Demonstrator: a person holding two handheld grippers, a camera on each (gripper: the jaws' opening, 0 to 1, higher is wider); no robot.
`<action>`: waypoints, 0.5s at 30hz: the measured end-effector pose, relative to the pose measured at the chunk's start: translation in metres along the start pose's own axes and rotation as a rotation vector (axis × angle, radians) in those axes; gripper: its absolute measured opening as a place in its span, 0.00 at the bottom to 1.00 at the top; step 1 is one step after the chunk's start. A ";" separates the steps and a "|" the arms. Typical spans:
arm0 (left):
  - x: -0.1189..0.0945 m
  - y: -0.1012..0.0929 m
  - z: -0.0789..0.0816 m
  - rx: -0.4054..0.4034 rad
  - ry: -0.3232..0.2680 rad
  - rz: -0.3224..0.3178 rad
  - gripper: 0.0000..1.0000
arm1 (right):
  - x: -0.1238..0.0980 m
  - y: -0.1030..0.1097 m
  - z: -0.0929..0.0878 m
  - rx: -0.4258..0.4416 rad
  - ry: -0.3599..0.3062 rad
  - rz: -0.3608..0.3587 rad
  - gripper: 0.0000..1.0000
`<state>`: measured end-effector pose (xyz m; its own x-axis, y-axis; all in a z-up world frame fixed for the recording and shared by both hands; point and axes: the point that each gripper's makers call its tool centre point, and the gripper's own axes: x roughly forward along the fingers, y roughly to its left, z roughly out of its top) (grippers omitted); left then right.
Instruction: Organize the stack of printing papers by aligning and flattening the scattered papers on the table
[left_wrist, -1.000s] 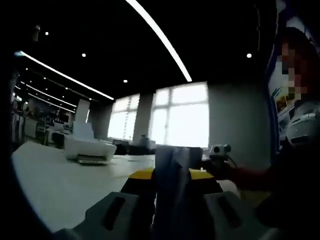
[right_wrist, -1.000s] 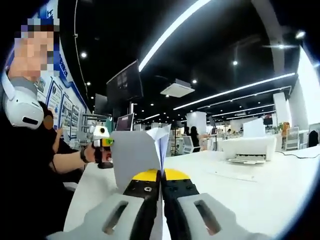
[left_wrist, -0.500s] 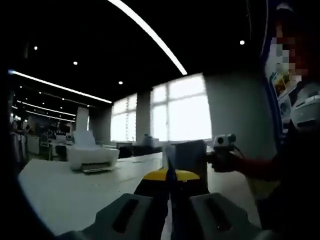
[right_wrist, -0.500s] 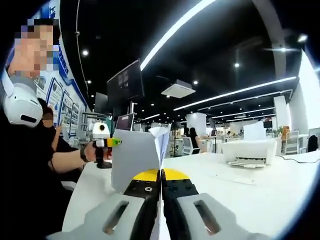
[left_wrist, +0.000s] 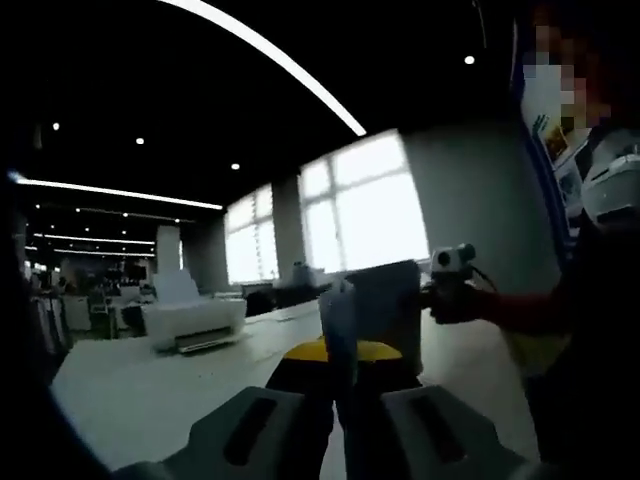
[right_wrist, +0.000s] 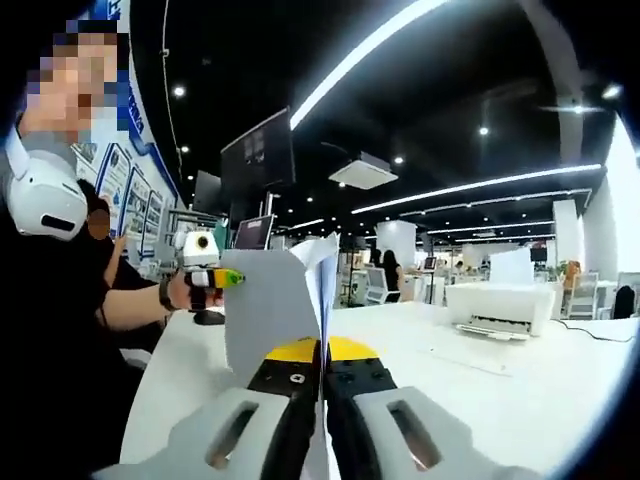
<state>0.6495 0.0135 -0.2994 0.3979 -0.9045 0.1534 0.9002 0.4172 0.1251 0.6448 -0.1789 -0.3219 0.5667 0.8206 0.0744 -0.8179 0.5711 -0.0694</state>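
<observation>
A stack of white printing paper (right_wrist: 275, 305) stands upright on its edge over the white table (right_wrist: 480, 390). My right gripper (right_wrist: 322, 365) is shut on its near end. At the far end a hand holds my left gripper (right_wrist: 205, 275) against the stack. In the left gripper view the same stack (left_wrist: 375, 310) rises between the jaws, and my left gripper (left_wrist: 338, 365) is shut on it. Beyond the stack, my right gripper (left_wrist: 450, 272) shows in the person's hand. The stack's bottom edge is hidden by the jaws.
A white printer (right_wrist: 500, 308) sits on the table to the right, also seen as the printer (left_wrist: 195, 322) at the left of the left gripper view. A loose sheet (right_wrist: 465, 352) lies in front of it. The person sits close at the table's end.
The left gripper's jaws have closed in on the stack's edge, from a wide gap to touching. Both views tilted slightly; the stack stays upright between the grippers.
</observation>
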 end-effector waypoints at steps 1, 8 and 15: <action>-0.001 0.001 0.002 -0.015 -0.004 0.002 0.11 | 0.000 -0.001 0.004 0.011 0.003 0.000 0.00; -0.004 0.004 0.006 -0.013 -0.005 0.013 0.15 | 0.001 0.009 0.038 0.038 0.071 0.072 0.00; -0.007 0.005 0.006 -0.012 0.004 0.017 0.18 | 0.006 0.020 0.065 -0.025 0.155 0.142 0.00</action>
<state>0.6499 0.0225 -0.2936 0.4135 -0.8978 0.1518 0.8954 0.4312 0.1111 0.6253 -0.1645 -0.2577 0.4556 0.8855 -0.0914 -0.8892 0.4479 -0.0933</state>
